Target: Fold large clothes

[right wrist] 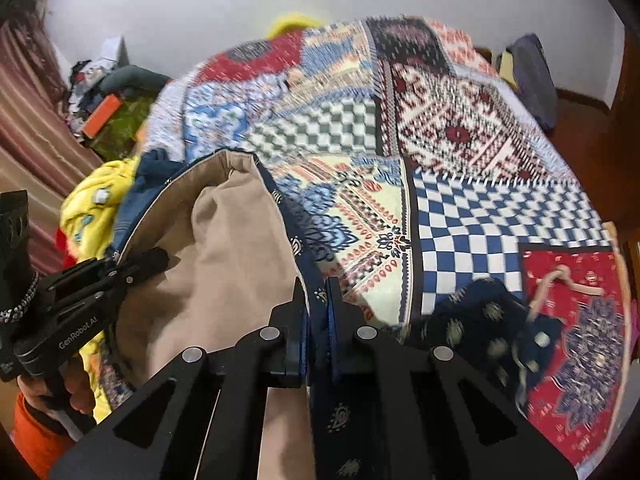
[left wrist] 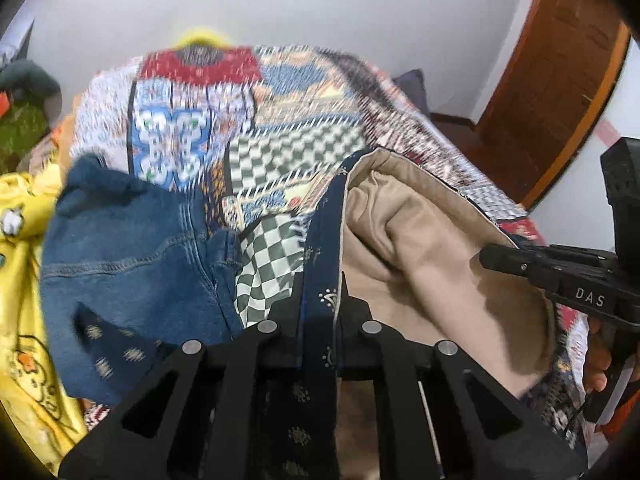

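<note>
A large garment, navy with small printed motifs outside and beige lining (left wrist: 432,240) inside, hangs between both grippers above a patchwork bedspread (left wrist: 280,136). My left gripper (left wrist: 320,300) is shut on its navy edge. My right gripper (right wrist: 318,292) is shut on the same navy edge (right wrist: 304,256), with beige lining (right wrist: 232,248) sagging to its left. The right gripper also shows at the right of the left wrist view (left wrist: 516,258), and the left gripper at the left of the right wrist view (right wrist: 132,264). A loose navy part (right wrist: 492,320) drapes onto the bed.
Blue jeans (left wrist: 128,248) lie on the bedspread (right wrist: 460,136) at the left, beside yellow cartoon-print cloth (left wrist: 24,320). A clutter pile with an orange box (right wrist: 102,114) sits far left. A wooden door (left wrist: 560,92) stands at the right, a white wall behind.
</note>
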A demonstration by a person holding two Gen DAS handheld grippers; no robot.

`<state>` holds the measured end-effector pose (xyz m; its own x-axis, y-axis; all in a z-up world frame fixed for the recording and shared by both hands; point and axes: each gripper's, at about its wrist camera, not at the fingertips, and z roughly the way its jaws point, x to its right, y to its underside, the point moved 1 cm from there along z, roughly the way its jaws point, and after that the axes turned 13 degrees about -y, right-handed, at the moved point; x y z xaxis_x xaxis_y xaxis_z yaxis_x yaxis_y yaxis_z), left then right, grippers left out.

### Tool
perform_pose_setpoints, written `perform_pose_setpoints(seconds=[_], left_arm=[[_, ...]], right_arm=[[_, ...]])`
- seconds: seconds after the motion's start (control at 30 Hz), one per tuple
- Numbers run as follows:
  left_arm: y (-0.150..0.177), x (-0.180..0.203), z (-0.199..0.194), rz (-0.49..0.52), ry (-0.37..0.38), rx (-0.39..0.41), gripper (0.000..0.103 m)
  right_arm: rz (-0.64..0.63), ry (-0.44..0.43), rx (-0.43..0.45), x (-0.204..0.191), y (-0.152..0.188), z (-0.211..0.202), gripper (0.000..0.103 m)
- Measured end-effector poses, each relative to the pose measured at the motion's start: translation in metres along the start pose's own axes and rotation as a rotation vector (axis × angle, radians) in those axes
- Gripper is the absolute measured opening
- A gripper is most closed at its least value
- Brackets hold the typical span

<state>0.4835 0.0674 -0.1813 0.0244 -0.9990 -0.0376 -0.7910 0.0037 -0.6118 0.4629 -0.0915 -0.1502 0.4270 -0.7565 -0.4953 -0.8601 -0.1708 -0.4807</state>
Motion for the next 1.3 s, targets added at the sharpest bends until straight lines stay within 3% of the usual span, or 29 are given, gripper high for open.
perform_pose_setpoints(seconds=[0.2,0.4,0.67,0.77,0.83,0.9,1.0,1.23,1.3], left_arm=[[0.01,0.007,-0.065,0.038,0.026,0.083,0.009],[0.041,0.009,-0.124,0.044,0.082,0.134,0.009],[0.097,0.021,-0.148,0.134,0.064,0.095,0.009],[0.114,0.022,-0.143,0.129,0.059,0.038,0.01],[0.121,0.023,-0.136,0.113,0.065,-0.018,0.023],[0.126,0.025,-0.135,0.1,0.058,-0.021,0.052],[0.128,0.031,-0.135,0.094,0.063,-0.011,0.053],[0.108,0.057,-0.124,0.047,0.225,-0.029,0.055],[0.1,0.067,-0.112,0.04,0.226,-0.044,0.055]], right_arm=[[-0.091,-0.026,0.036,-0.04,0.02,-0.054,0.006],[-0.123,-0.053,0.038,-0.062,0.061,-0.085,0.006],[-0.113,-0.042,0.006,-0.062,0.113,-0.098,0.006],[-0.099,-0.039,-0.017,-0.06,0.131,-0.098,0.006],[-0.104,-0.025,-0.026,-0.058,0.141,-0.098,0.006],[-0.117,0.004,-0.036,-0.056,0.151,-0.095,0.007],[-0.139,0.028,-0.074,-0.053,0.165,-0.09,0.007],[-0.214,0.071,-0.113,-0.057,0.184,-0.086,0.008],[-0.209,0.067,-0.107,-0.056,0.188,-0.089,0.008]])
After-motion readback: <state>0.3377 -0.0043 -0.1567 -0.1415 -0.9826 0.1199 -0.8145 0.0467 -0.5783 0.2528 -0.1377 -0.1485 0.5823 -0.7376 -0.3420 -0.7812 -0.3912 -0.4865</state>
